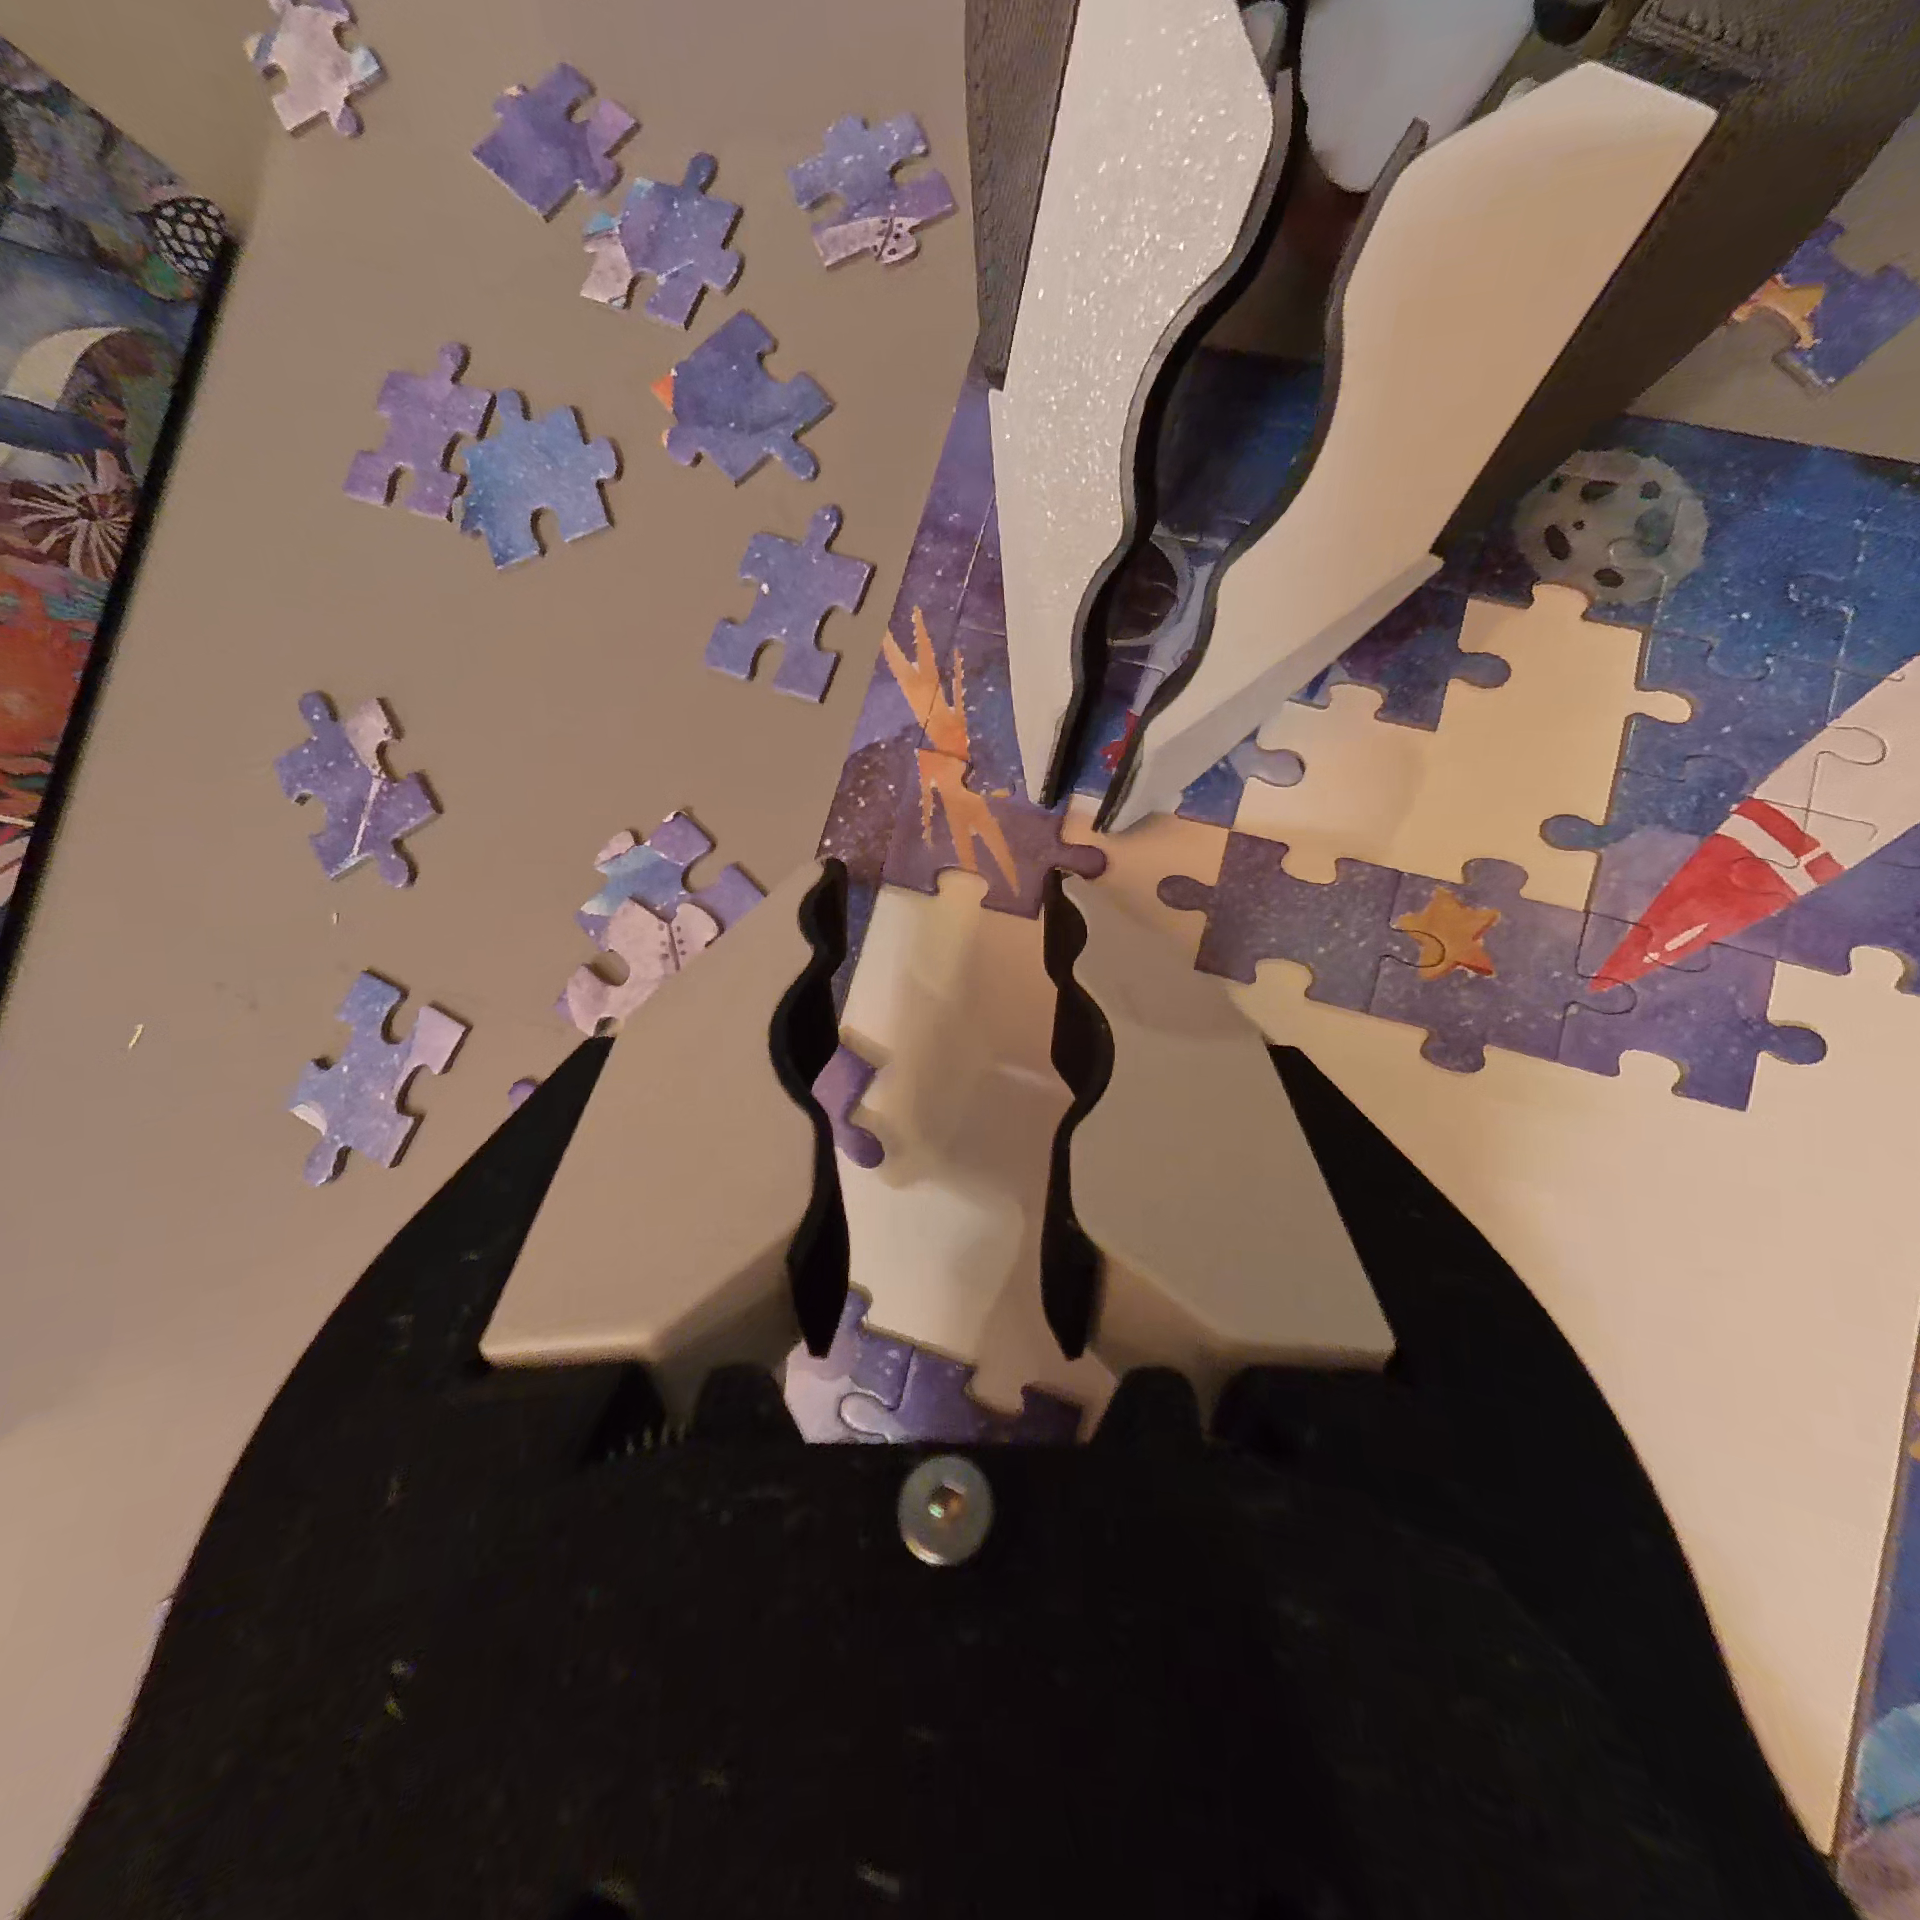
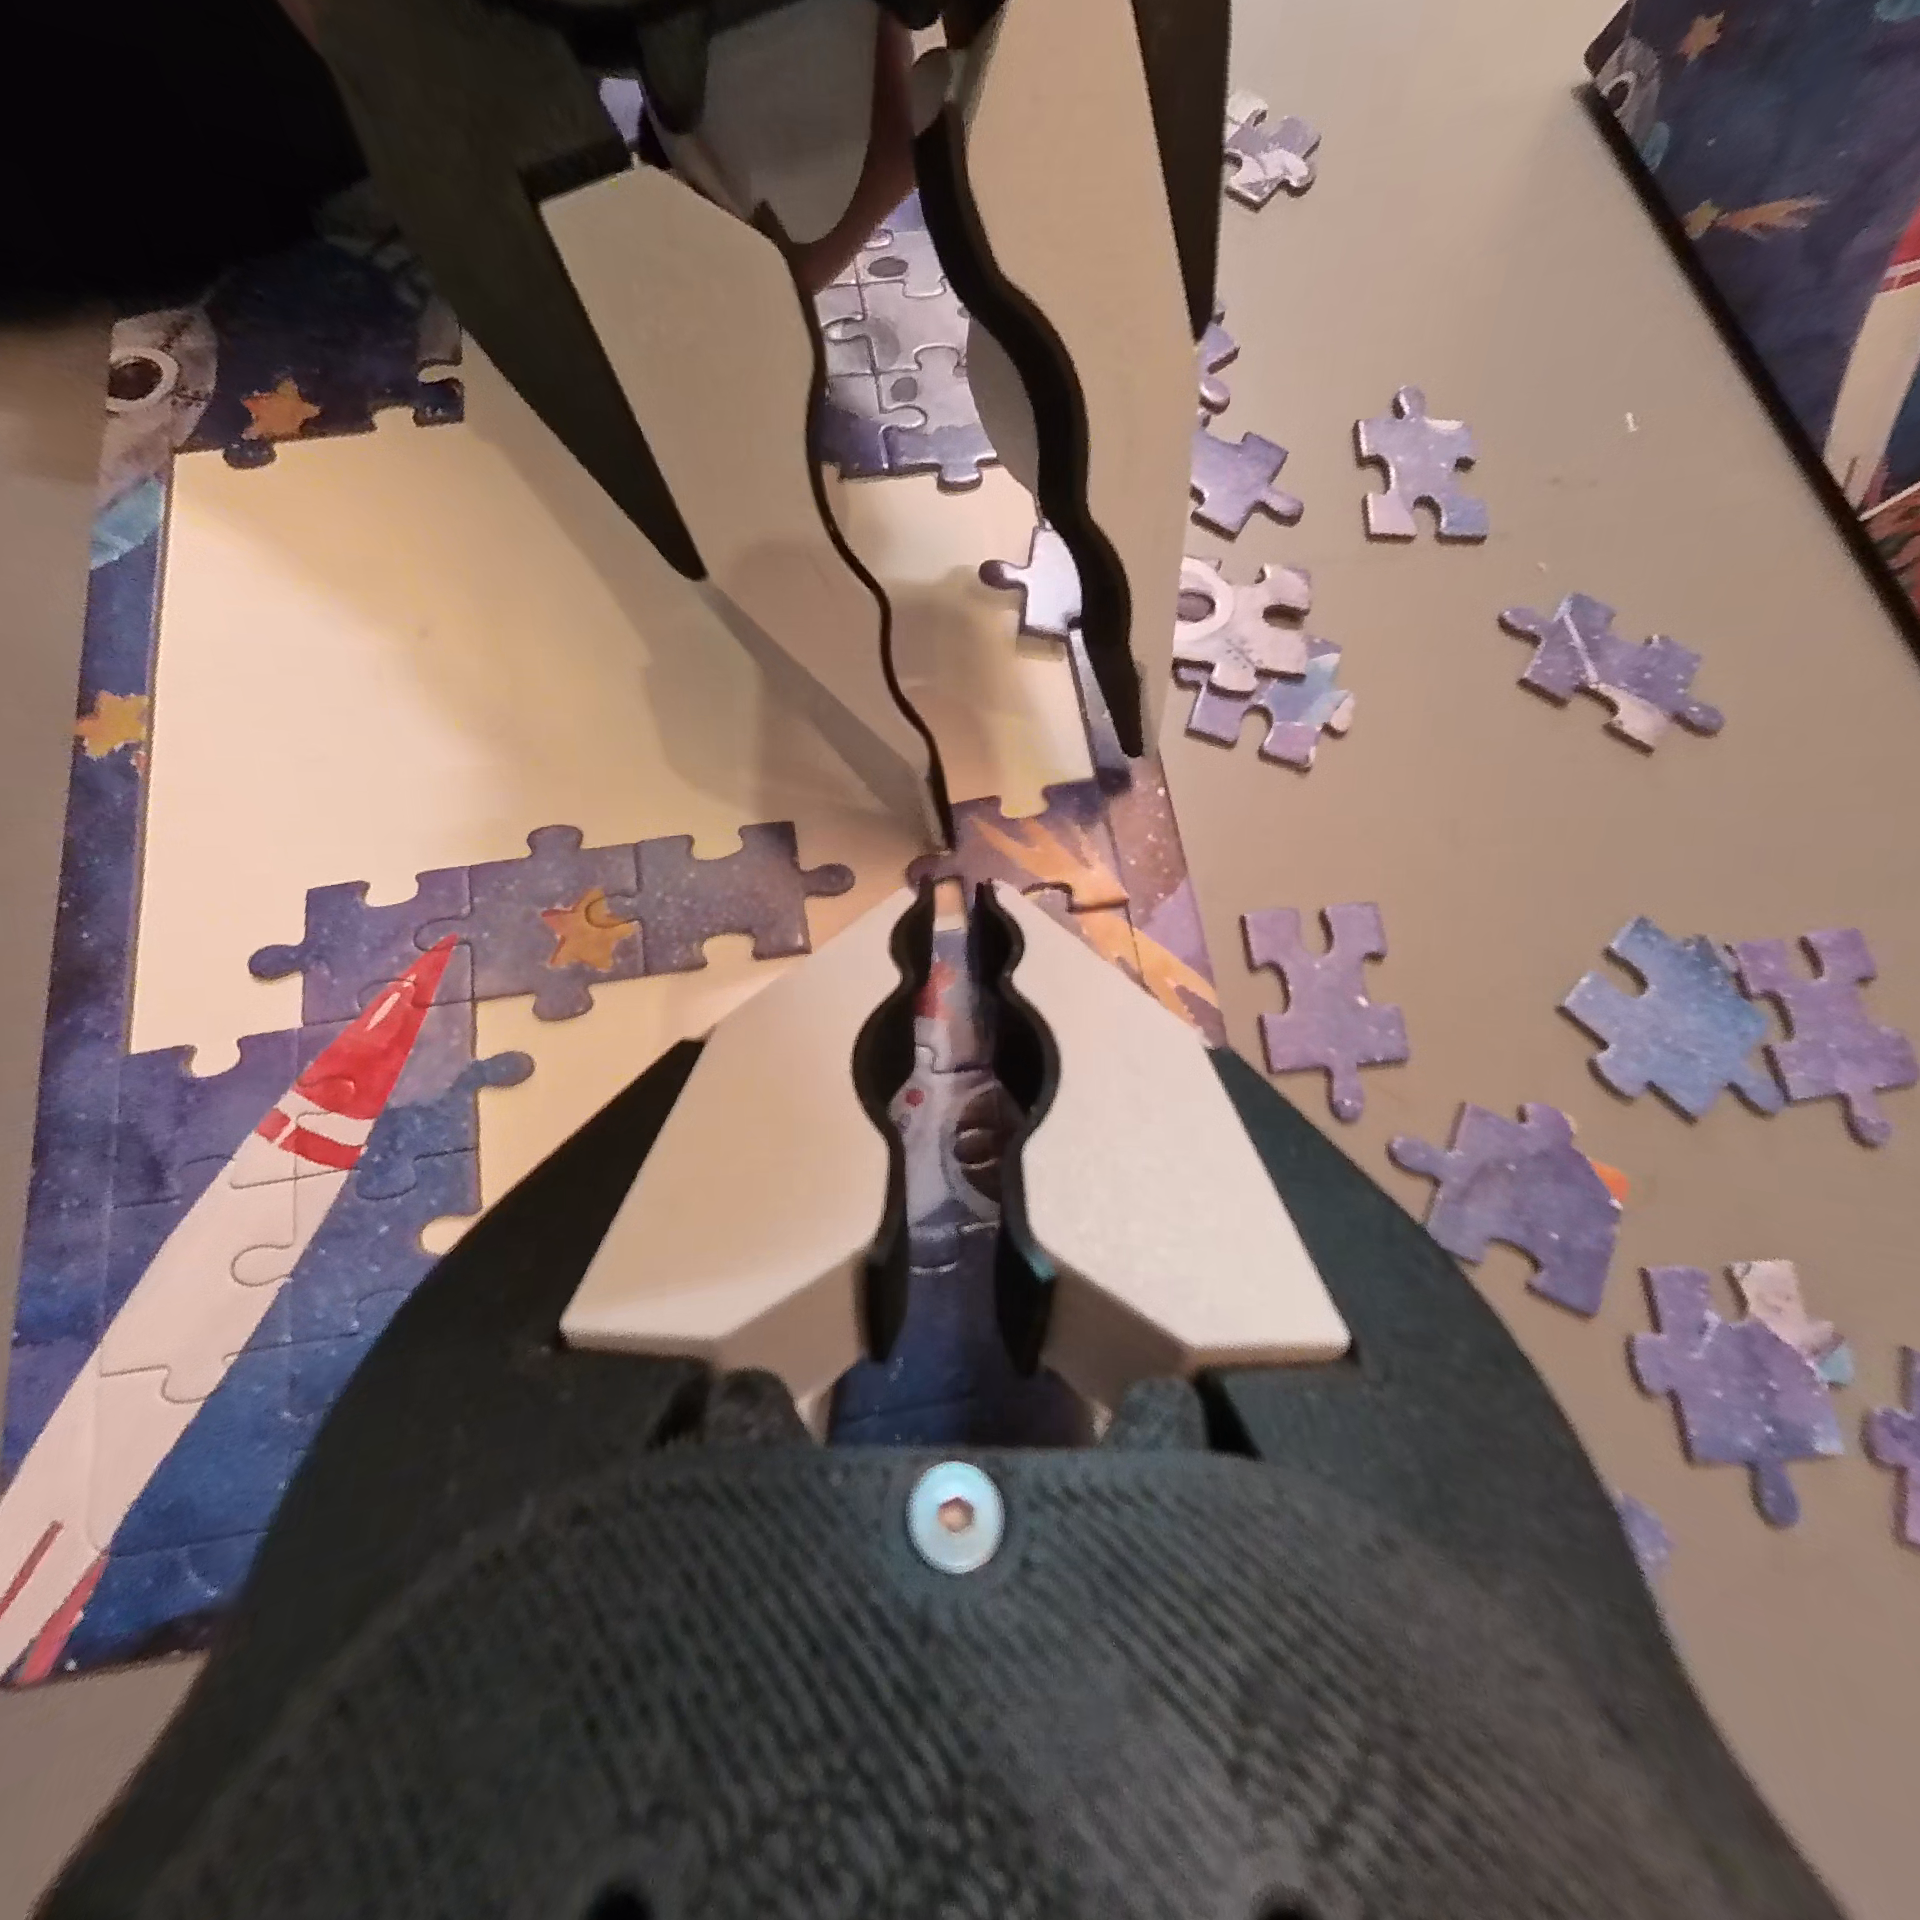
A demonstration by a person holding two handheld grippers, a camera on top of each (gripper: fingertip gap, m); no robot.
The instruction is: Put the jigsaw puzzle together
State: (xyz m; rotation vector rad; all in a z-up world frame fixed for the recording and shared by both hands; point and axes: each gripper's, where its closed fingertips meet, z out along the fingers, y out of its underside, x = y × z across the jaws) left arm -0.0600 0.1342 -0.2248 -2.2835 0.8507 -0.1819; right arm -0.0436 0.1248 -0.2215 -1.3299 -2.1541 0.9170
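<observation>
- Two hand-held grippers meeting tip to tip over a half-built space jigsaw (image 1: 1475, 935) on a grey table (image 1: 208, 1195).
- Left gripper (image 1: 940, 873) with fingers parted, tips down at the lower edge of a purple piece streaked with an orange comet tail (image 1: 997, 842); one tip at that piece's knob side, the other at the puzzle's outer border. Nothing clamped between the pads; cream backing board (image 1: 1558, 1299) showing through the gap.
- Right gripper (image 2: 951, 888) with fingers nearly together, only a thin slit between the tips, pointed at the same comet piece from the opposite side. Whether the tips pinch the piece's edge or merely rest on it: cannot tell.
- Comet piece seated in the puzzle's outer edge, its knob reaching toward a short row of joined starry pieces with a yellow star (image 1: 1444, 925); a small gap of bare board between the two.
- Red-and-white rocket nose (image 1: 1704, 894) just beyond the star row; grey cratered moon (image 1: 1610, 525) farther up the assembled part.
- Loose purple and blue pieces (image 1: 540, 468) scattered over the table beside the puzzle, several overlapping.
- Printed puzzle box (image 1: 73, 520) at the table's far edge.
</observation>
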